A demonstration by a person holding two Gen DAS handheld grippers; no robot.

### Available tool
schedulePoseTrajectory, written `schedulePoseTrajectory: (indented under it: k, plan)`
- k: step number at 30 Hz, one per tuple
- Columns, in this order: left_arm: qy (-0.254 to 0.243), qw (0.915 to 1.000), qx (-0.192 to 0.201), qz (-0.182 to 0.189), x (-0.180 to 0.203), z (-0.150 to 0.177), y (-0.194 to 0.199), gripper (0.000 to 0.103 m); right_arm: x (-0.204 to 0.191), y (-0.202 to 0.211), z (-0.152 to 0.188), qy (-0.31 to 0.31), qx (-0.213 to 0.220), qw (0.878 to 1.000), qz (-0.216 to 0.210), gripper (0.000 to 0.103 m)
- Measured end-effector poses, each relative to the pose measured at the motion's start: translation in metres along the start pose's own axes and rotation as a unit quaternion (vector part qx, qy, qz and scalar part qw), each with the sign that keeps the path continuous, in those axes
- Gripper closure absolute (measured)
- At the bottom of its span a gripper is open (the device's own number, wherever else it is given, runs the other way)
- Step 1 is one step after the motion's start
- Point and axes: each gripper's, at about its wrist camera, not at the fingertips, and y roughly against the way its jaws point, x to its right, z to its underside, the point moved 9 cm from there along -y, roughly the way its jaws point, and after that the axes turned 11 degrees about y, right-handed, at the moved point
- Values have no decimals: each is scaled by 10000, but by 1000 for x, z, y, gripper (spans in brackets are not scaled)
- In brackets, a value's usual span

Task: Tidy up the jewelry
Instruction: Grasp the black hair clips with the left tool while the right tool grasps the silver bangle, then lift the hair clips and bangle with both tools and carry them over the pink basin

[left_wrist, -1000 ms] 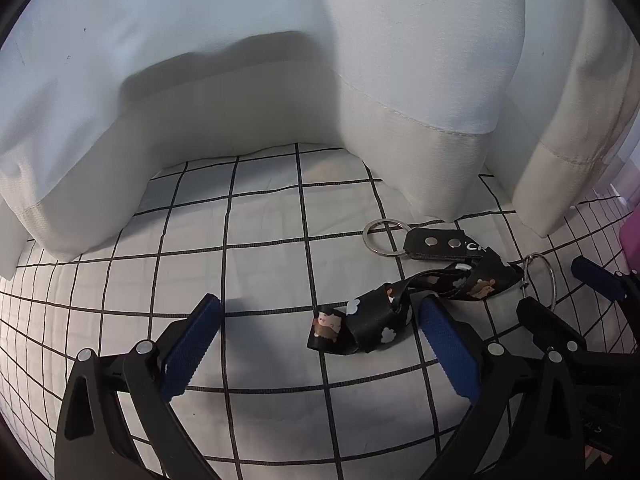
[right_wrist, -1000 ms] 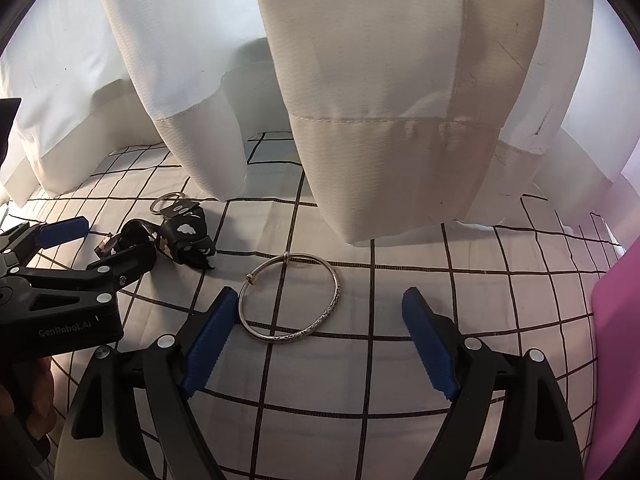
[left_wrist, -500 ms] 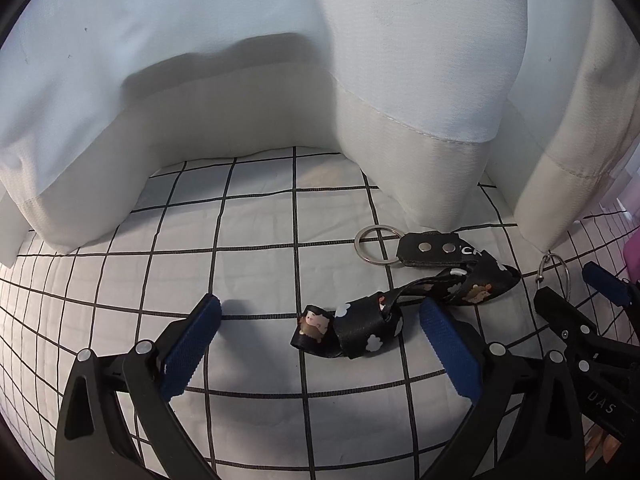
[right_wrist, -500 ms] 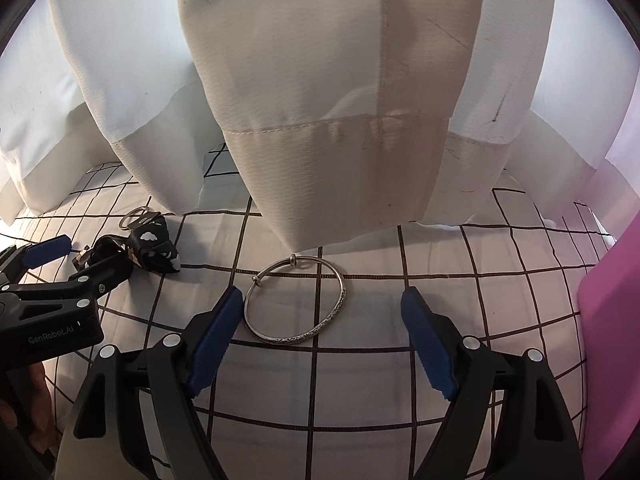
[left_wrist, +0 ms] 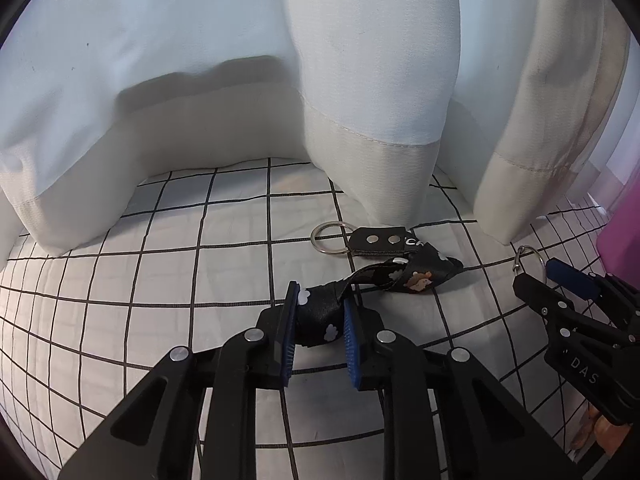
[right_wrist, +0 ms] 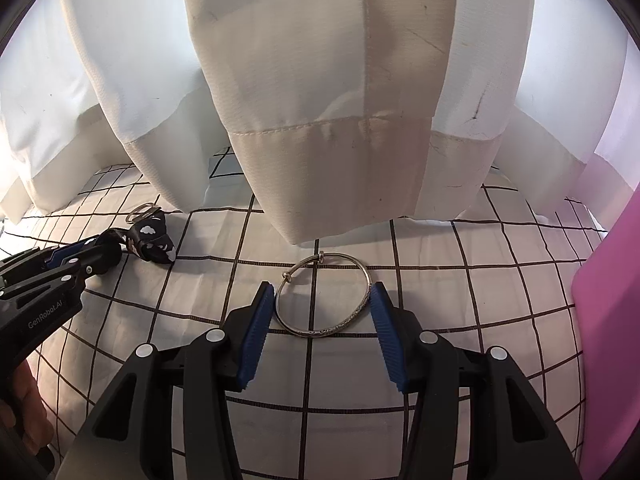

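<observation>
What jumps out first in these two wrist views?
The left gripper, jaws closing, pinches the black cloud-print strap on the grid-patterned cloth. The right gripper, also closing, brackets the silver bangle lying flat, pads at its sides. White curtains hang behind.

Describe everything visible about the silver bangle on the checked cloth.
The thin silver metal bangle is a round hoop with a small sliding knot near its top and fine engraving along its lower arc. It lies flat on the white cloth with black grid lines, just in front of the hanging cream curtain hem. The right gripper straddles it, jaws closing, blue pads at or touching its left and right sides.
</observation>
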Motion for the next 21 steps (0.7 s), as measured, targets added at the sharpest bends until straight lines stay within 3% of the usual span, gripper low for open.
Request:
schedulePoseTrajectory:
  k: [13, 17, 21]
  plan:
    - [320, 9989, 151, 304, 0, 14, 50, 84, 11, 23, 8, -79, 69, 9998, -186, 55]
    - [317, 9987, 140, 364, -19, -7, 61, 84, 10, 40, 1, -8, 90, 9998, -161, 55]
    - [260, 9989, 142, 364, -15, -8, 78, 84, 6, 62, -1, -24, 128, 9997, -225, 55]
